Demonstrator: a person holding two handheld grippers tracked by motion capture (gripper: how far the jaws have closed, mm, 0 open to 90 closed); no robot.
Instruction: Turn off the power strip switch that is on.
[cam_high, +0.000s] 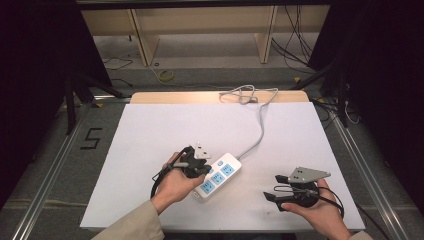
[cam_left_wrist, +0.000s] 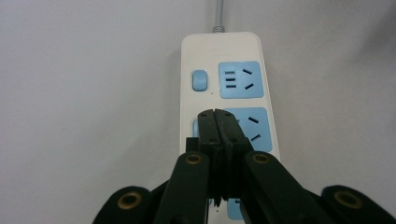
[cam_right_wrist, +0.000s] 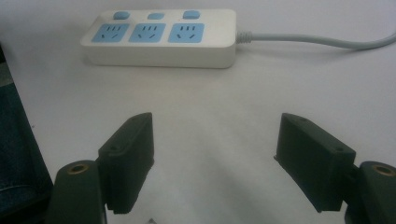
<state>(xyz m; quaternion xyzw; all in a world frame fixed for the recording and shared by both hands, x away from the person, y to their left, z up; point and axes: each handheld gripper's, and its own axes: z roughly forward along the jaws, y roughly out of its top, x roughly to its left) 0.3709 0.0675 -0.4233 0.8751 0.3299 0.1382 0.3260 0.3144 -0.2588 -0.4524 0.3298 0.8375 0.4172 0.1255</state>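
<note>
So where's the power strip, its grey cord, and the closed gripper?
power strip (cam_right_wrist: 159, 39), right gripper view, middle blue socket.
grey cord (cam_high: 259, 131), high view, mid-length on the table.
left gripper (cam_left_wrist: 218, 122), left gripper view, closed tips.

We count one power strip (cam_high: 218, 176) on the bench (cam_high: 150, 135), with one grey cord (cam_high: 260, 125) running off its far end. On it we count three blue sockets (cam_right_wrist: 146, 32) and three small blue buttons (cam_right_wrist: 155, 16). We count two tongs, the left (cam_left_wrist: 217, 114) and the right (cam_right_wrist: 215, 154), and two hands (cam_high: 175, 182).
</note>
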